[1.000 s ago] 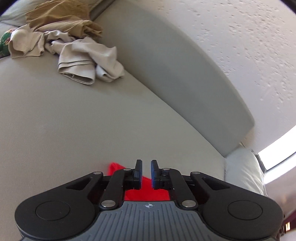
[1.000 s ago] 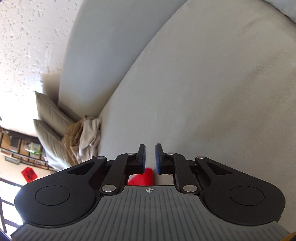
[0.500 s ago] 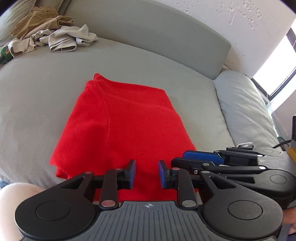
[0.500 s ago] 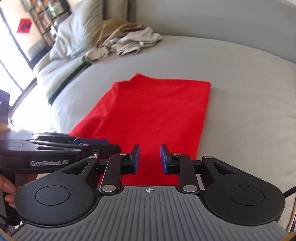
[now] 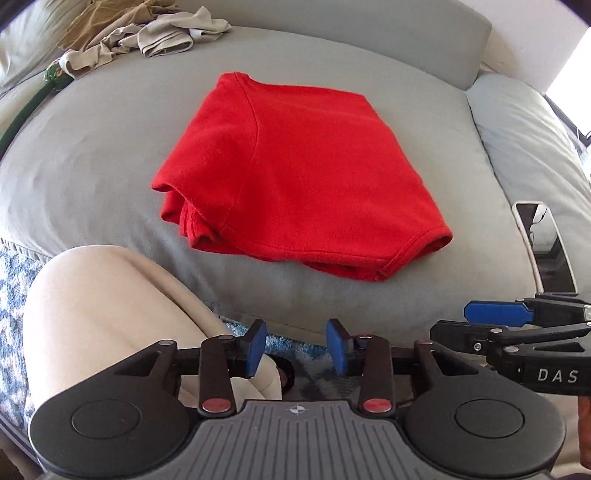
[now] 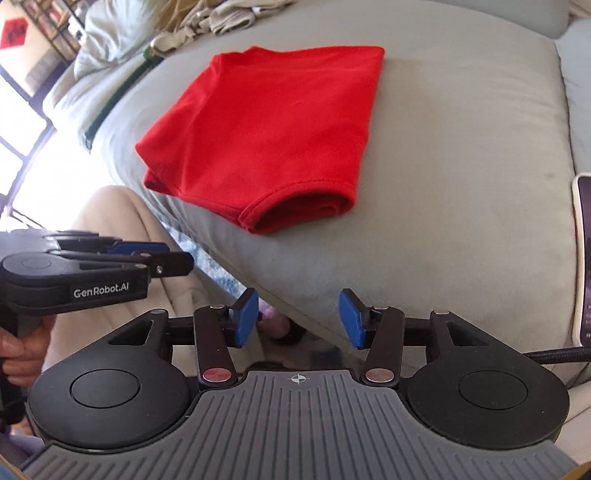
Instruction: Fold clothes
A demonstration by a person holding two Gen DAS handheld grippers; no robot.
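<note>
A red shirt lies folded into a compact rectangle on the grey sofa seat; it also shows in the right wrist view. My left gripper is open and empty, held off the sofa's front edge, well short of the shirt. My right gripper is open and empty, also back from the front edge. Each gripper shows side-on in the other's view: the right one at the right, the left one at the left.
A heap of beige and khaki clothes lies at the sofa's far left. A phone rests on the seat to the right, beside a pale cushion. The person's knee is close below the left gripper.
Both grippers have pulled back from the shirt to the sofa's front edge and opened wider. The folded red shirt now lies free on the seat.
</note>
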